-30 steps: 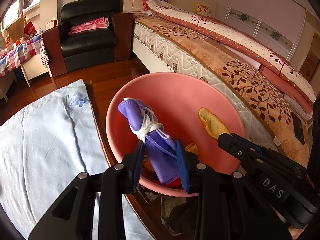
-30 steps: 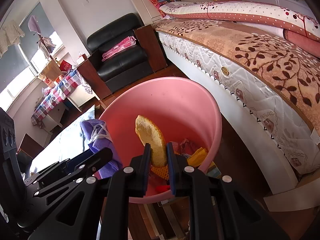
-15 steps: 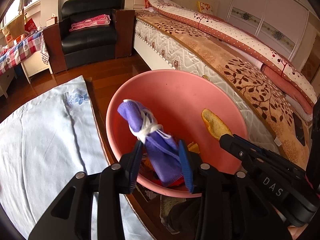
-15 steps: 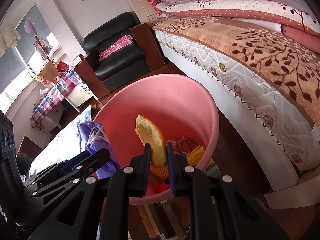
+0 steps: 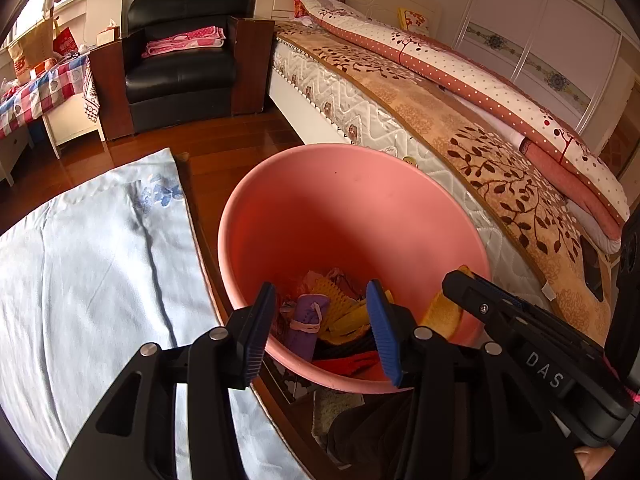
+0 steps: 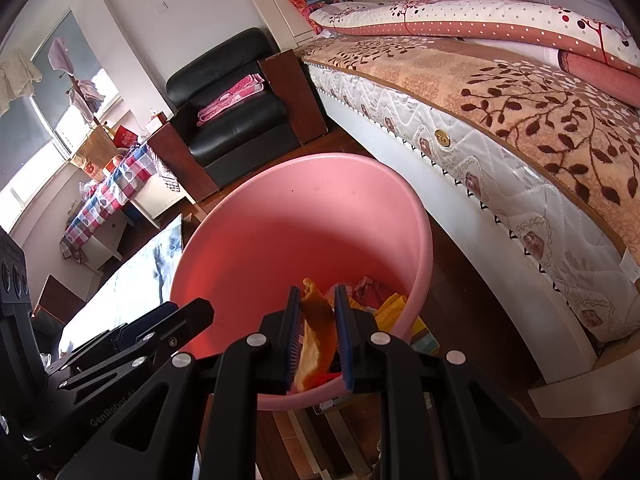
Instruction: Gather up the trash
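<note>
A pink bin [image 5: 352, 150] [image 6: 424, 248] stands on the floor between the table and the bed. A purple face mask [image 5: 308, 320] lies loose at its bottom among yellow and red scraps [image 5: 348, 318]. Above the bin's near rim my left gripper [image 5: 320, 330] [image 6: 180, 316] has its jaws opening, with nothing between the blue pads. Over the same bin, my right gripper [image 6: 318, 334] [image 5: 460, 286] is shut on an orange peel [image 6: 318, 336] [image 5: 444, 312]. The peel hangs between the pads.
A table with a pale blue cloth [image 5: 88, 260] lies at the left, touching the bin's side. A bed [image 5: 440, 120] runs along the right. A black armchair [image 5: 180, 64] stands at the back on the wooden floor [image 5: 224, 136].
The left jaws spread apart and the purple mask dropped from them into the bin. The orange peel now sits lower between the right pads. Neither hand has shifted.
</note>
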`<state>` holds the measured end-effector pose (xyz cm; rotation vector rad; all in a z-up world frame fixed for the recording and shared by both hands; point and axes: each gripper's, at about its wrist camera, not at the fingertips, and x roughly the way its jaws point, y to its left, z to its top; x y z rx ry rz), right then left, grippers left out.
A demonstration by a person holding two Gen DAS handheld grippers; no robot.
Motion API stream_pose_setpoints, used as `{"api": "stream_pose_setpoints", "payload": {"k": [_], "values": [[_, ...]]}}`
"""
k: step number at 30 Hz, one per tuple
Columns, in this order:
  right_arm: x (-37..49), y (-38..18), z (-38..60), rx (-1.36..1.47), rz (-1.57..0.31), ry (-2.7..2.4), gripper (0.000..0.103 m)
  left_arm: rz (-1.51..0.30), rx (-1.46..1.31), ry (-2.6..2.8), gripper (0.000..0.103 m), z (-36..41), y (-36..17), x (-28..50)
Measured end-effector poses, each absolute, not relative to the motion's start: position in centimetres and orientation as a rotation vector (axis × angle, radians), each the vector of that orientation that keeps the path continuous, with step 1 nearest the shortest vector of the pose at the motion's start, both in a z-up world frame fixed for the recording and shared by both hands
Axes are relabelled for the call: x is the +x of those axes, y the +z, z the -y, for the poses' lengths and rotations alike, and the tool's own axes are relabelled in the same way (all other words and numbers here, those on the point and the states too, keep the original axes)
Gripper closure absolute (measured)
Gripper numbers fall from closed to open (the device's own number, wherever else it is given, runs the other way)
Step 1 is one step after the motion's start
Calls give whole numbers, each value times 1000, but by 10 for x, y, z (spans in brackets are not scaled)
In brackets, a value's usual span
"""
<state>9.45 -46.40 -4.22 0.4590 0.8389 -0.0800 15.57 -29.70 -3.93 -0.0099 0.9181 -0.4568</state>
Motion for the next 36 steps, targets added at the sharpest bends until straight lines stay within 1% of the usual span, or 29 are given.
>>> {"api": "stream_pose_setpoints", "payload": {"k": [21,23,25,36], "values": [[93,-42,461,459,-841,-67,85,-920,-6,-455,56,297,-40,153],[93,-41,461,459,-840,-67,85,-919,-5,-454,56,297,-41,152],[93,-41,461,458,-837,-67,80,-920,-6,-455,56,297,-41,152],[84,-27,452,419,-790,-53,79,-893,-19,-453,56,292,-31,146]]}}
